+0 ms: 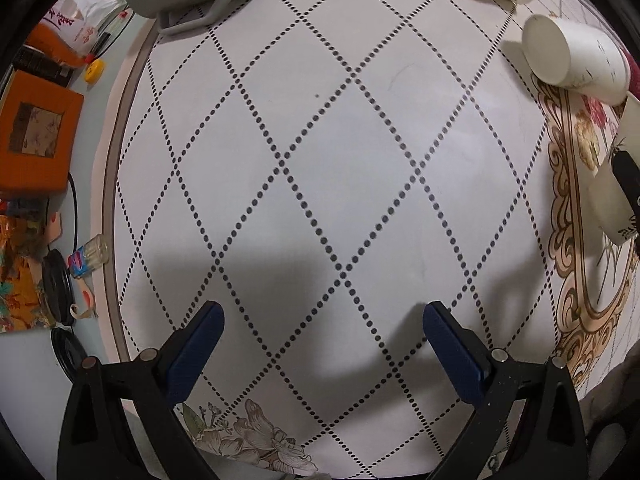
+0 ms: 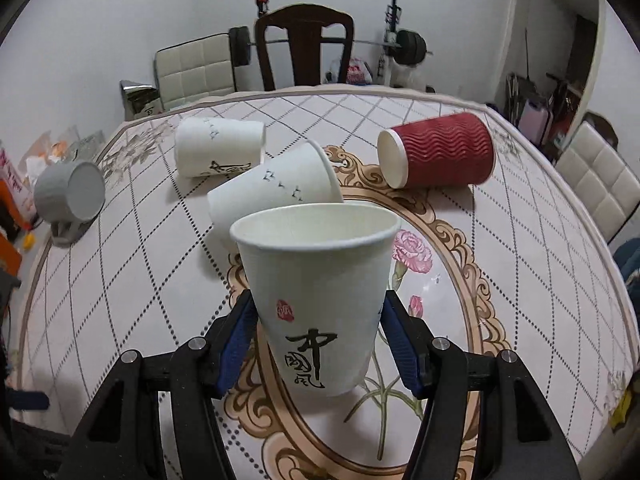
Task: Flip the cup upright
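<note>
The round table (image 2: pixel 540 280) with its dotted-diamond cloth takes up most of the room, and near its flowered middle a white paper cup (image 2: pixel 316 300) stands upright, mouth up, between the blue pads of the right gripper (image 2: pixel 316 344), which sit close against its sides, though I cannot tell whether they press it. Behind it lie a red ribbed cup (image 2: pixel 440 152), two white cups (image 2: pixel 276 188) on their sides and a grey mug (image 2: pixel 68 196) tipped over. The left gripper (image 1: pixel 320 348) hovers over bare cloth, fingers spread wide, holding nothing.
</note>
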Tool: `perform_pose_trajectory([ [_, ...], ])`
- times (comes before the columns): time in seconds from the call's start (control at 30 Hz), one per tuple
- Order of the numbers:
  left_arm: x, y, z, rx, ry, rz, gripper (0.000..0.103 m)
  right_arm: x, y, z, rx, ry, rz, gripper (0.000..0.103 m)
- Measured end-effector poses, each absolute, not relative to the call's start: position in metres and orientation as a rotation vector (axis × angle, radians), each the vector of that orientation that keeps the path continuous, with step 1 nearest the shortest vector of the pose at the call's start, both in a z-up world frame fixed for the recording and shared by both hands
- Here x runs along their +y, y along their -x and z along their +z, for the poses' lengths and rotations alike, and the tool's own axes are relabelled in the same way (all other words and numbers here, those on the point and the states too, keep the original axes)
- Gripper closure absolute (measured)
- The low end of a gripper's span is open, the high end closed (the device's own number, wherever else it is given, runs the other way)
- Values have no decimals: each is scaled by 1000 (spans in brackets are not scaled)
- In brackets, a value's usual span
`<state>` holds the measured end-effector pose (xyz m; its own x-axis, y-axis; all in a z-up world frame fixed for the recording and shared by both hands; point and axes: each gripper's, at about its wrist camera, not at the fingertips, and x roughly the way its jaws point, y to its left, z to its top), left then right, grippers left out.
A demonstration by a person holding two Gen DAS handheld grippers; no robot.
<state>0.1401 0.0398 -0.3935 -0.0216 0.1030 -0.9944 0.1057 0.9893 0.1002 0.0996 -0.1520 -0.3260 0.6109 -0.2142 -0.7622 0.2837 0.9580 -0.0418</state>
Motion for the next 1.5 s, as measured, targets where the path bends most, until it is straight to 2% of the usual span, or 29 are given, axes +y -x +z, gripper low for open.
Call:
perform_pose_trajectory([
  [0.2, 34, -114, -386, 1557, -192, -20, 1, -152, -84, -327, 924, -105, -266, 37],
  [0.37, 26, -95, -365, 1493, -215, -25, 1, -153, -69, -319, 957, -104, -272, 14],
  [0.57, 22, -75, -320, 1402, -216, -18, 1, -157, -38, -285, 963, -83, -300, 2],
  [0.9, 7, -37, -209, 1181, -177, 6, 0, -167, 35, -183, 908, 2, -334, 0],
  [1.17, -7, 28, -105, 1000, -137, -13, 0, -172, 98, -93, 866, 13, -282, 0],
  [1.5, -9, 85, -42, 873, -96, -14, 0, -176, 163, -15, 799, -8, -249, 0],
])
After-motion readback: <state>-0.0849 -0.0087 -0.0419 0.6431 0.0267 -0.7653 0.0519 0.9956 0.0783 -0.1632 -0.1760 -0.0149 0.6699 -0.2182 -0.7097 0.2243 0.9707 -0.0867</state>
